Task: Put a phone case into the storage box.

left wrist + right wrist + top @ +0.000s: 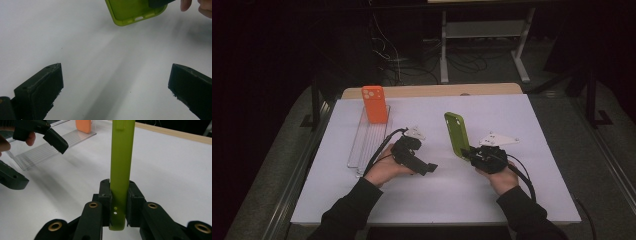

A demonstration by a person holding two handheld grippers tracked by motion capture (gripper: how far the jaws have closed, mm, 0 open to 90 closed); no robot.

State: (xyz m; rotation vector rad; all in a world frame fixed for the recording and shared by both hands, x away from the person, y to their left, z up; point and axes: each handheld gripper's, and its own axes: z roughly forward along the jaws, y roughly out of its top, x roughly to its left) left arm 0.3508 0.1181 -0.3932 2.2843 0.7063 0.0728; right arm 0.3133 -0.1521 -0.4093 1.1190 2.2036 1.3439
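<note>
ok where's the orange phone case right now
In the high view the orange phone case stands upright at the far end of the clear tray, on the table's left side, beyond the left gripper.

A white desk (512, 175) carries a clear ribbed tray (367, 145) near its left edge, reaching toward the far left corner, with an orange phone case (375, 104) standing at the tray's far end.

The green case (456, 134) is a soft lime phone case, held up off the white table, tilted on its edge, its lower end clamped between the right gripper's (119, 195) jaws. The orange case (375, 103) stands upright at the far end of the clear tray (362, 145).
</note>
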